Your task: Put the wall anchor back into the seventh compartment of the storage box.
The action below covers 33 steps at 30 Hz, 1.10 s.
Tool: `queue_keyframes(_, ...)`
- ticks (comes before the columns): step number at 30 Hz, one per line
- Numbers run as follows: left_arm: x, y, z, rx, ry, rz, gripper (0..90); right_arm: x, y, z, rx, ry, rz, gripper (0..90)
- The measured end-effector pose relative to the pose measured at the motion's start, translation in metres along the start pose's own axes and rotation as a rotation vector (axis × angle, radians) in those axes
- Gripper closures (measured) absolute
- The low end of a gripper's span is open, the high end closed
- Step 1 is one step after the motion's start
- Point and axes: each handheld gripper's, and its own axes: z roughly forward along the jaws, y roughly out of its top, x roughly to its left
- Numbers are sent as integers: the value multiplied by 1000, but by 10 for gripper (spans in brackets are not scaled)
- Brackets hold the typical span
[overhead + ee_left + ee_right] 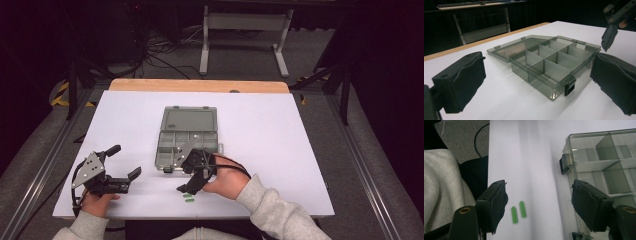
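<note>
Two small green pegs [519, 212] are being approached by the right gripper [196, 181], whose jaws are being held apart w/ nothing between the pads; both pegs are lying flat on the white table [280, 150], just off the near edge of the compartment box [186, 142], towards the person's side, and are also being picked up in the high view as a green pair [188, 198] under the gripper tip. Judged by looks, the pegs are light, stiff plastic, smooth and prob. slippery, so a skid or flick-out is being risked if they are pinched off-centre; being thin and low on the table, they are best taken one at a time, across the short width at mid-length, w/ the pads brought right down to the surface. The long axes are lying side by side, approx. parallel, running roughly along the box's near edge as seen in the high view; in the right gripper view they are pointing up the frame w/ a slight tilt, the rounded-looking ends being turned away from the camera, though the blur is leaving that uncertain. The box is being kept open, lid laid flat beyond it, compartments empty as far as can be told. The left gripper [125, 162] is being held wide open too, left of the box, clear of it.
</note>
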Motion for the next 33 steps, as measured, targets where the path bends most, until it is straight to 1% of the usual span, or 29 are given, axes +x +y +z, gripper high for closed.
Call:
queue_keyframes(2,0,0,0,0,0,0,4,2,0,2,6,6,0,284)
queue_keyframes(3,0,0,0,1,1,0,4,2,0,4,4,9,-8,285)
queue_keyframes(4,0,0,0,-1,1,0,4,3,0,6,8,12,-2,285)
queue_keyframes(14,0,0,0,0,0,1,4,9,-3,23,36,47,-6,285)
queue_keyframes(20,0,0,0,1,0,0,4,13,-5,34,68,72,-8,285)
queue_keyframes(24,0,0,0,5,-1,3,5,14,-6,39,79,78,-4,284)
queue_keyframes(26,0,0,0,3,-1,1,4,15,-6,42,79,82,-11,284)
queue_keyframes(27,0,0,0,3,-1,1,4,16,-6,43,83,83,-5,284)
queue_keyframes(31,0,0,0,0,1,0,4,19,-7,48,96,93,-18,284)
queue_keyframes(33,0,0,0,0,0,0,4,19,-8,50,106,92,-17,288)
